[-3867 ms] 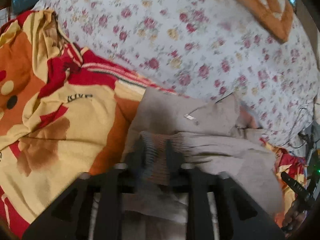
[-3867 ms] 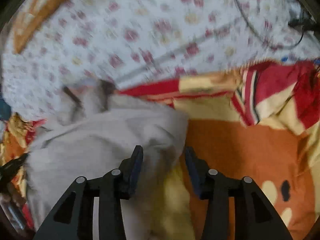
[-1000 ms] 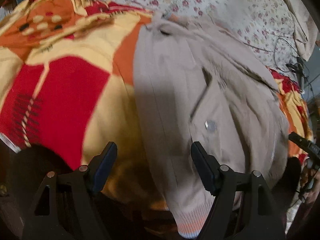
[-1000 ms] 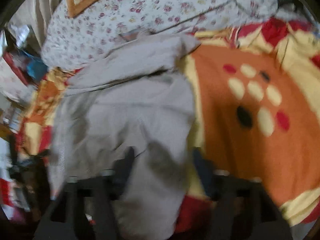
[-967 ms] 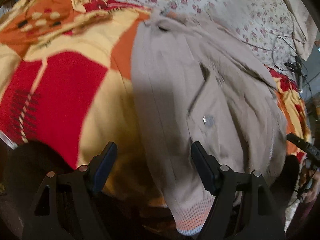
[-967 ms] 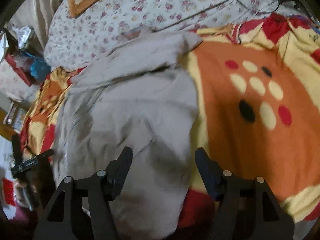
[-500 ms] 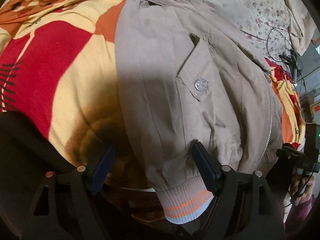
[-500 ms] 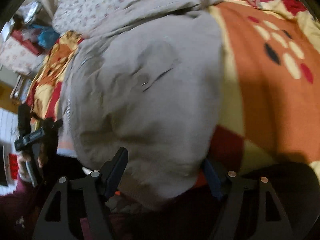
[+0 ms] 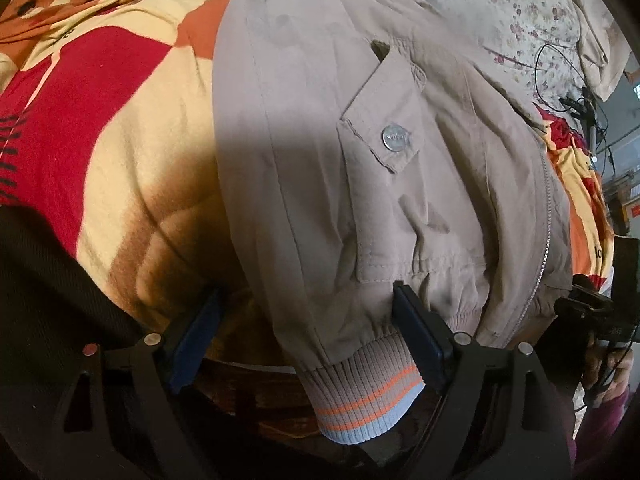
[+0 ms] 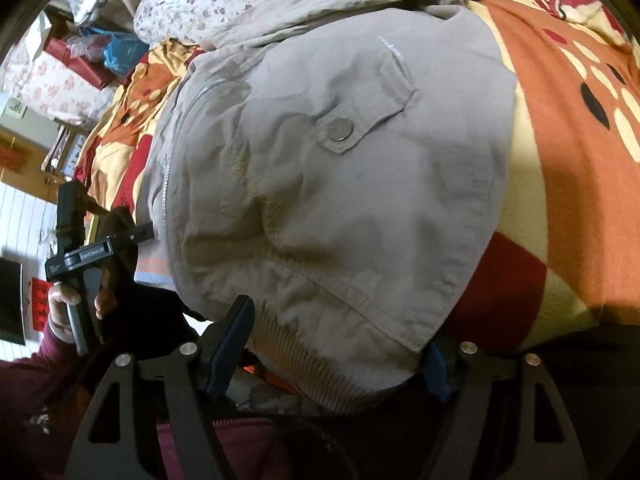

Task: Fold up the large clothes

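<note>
The lower part of the beige zip-front jacket (image 9: 360, 168) with its ribbed hem ran past the near edge of the bed, and what lay under it there was dark and hard to make out. In the right wrist view the hem dropped behind the right gripper (image 10: 340, 344), whose far blue pad was mostly hidden by cloth. The jacket's collar end was squeezed into the top of both views, and its sleeves could not be followed.

The jacket lay spread, front up, on a red, orange and yellow patterned fleece blanket (image 9: 120, 120), with a white sheet printed with small flowers (image 9: 500, 8) beyond it.

The left gripper (image 9: 308, 332) stood with its jaws wide, having just been opening; the jacket's striped ribbed cuff (image 9: 360, 392) hung between them, with the right-hand pad against the cloth and the left-hand pad clear of it, so nothing was clamped. The right gripper's jaws were also wide, with the hem bulging between them; its near pad looked to stand free, though contact on the hidden side could not be judged.

Counted: one jacket, two flap pockets each with one round metal snap (image 9: 394, 137), two grippers, one blanket, and one black cable (image 9: 560, 72) on the sheet.
</note>
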The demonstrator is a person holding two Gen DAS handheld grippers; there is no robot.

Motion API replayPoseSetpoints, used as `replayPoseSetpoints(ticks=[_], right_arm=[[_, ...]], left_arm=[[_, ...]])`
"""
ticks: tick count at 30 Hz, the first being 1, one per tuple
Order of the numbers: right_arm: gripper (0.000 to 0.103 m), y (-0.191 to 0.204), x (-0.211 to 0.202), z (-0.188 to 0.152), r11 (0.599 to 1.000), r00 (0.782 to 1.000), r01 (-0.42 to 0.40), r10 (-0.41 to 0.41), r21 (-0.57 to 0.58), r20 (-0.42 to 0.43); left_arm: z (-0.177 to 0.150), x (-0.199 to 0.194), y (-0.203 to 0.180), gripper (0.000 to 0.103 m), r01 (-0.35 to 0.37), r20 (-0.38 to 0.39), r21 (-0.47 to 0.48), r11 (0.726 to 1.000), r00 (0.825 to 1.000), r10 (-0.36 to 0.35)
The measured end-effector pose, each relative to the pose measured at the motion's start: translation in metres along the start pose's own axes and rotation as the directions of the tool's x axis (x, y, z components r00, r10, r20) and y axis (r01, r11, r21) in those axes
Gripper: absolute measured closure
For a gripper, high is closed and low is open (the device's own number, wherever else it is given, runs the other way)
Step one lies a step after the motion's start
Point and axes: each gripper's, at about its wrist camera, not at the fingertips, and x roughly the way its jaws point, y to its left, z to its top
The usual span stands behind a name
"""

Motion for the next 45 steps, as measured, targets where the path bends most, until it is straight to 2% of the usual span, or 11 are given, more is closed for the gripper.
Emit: replayPoseSetpoints(ticks=[11, 13, 15, 19, 22, 25, 26, 28, 29, 38, 45], right_arm=[[0.033, 0.007, 0.003, -0.001, 0.999, 1.0, -0.018, 0.017, -0.032, -0.011], [0.063, 0.012, 0.0, -0.002, 0.996, 0.999, -0.05, 0.049, -0.07, -0.014], [0.064, 0.016, -0.002, -0.001, 0.993, 0.998, -0.063, 0.063, -0.099, -0.008], [0.059, 0.009, 0.009, 0.0, 0.996, 0.998, -0.058, 0.056, -0.067, -0.036], [0.037, 0.007, 0.012, 0.0, 0.991, 0.992, -0.127, 0.126, -0.044, -0.031], [0.039, 0.012, 0.015, -0.002, 0.992, 0.995, -0.101, 0.099, -0.077, -0.032], [0.042, 0.014, 0.015, -0.003, 0.992, 0.996, -0.088, 0.085, -0.088, -0.031], [0.083, 0.015, 0.012, -0.003, 0.994, 0.999, -0.044, 0.041, -0.103, -0.027], [0.091, 0.014, 0.009, -0.003, 0.996, 0.999, -0.04, 0.039, -0.085, -0.02], [0.1, 0.036, -0.058, -0.012, 0.982, 0.968, -0.127, 0.153, -0.138, 0.198], [0.101, 0.025, -0.053, -0.017, 0.984, 0.966, -0.154, 0.169, -0.091, 0.197]], left_arm=[[-0.006, -0.002, 0.004, 0.02, 0.022, -0.019, -0.013, 1.0, 1.0, -0.022], [-0.005, -0.005, 0.001, 0.058, 0.051, -0.025, 0.014, 0.999, 0.998, -0.05], [-0.003, -0.008, 0.0, 0.07, 0.042, -0.018, 0.035, 0.998, 0.999, -0.042], [-0.002, -0.008, 0.003, 0.071, 0.064, -0.023, 0.015, 0.998, 0.998, -0.064], [-0.002, -0.001, 0.001, 0.051, 0.055, -0.033, 0.006, 0.998, 0.998, -0.055], [-0.003, 0.003, 0.0, 0.048, 0.06, -0.025, -0.008, 0.998, 0.998, -0.061], [-0.004, 0.004, -0.002, 0.048, 0.052, -0.023, 0.007, 0.999, 0.998, -0.052], [-0.005, 0.0, -0.002, 0.084, 0.042, -0.009, 0.017, 0.999, 0.999, -0.042], [-0.005, -0.004, 0.0, 0.09, 0.057, -0.004, 0.015, 0.998, 0.998, -0.057], [0.006, -0.097, 0.033, 0.094, 0.167, 0.242, -0.044, 0.985, 0.958, -0.151], [0.006, -0.099, 0.05, 0.094, 0.157, 0.252, -0.088, 0.984, 0.959, -0.131]])
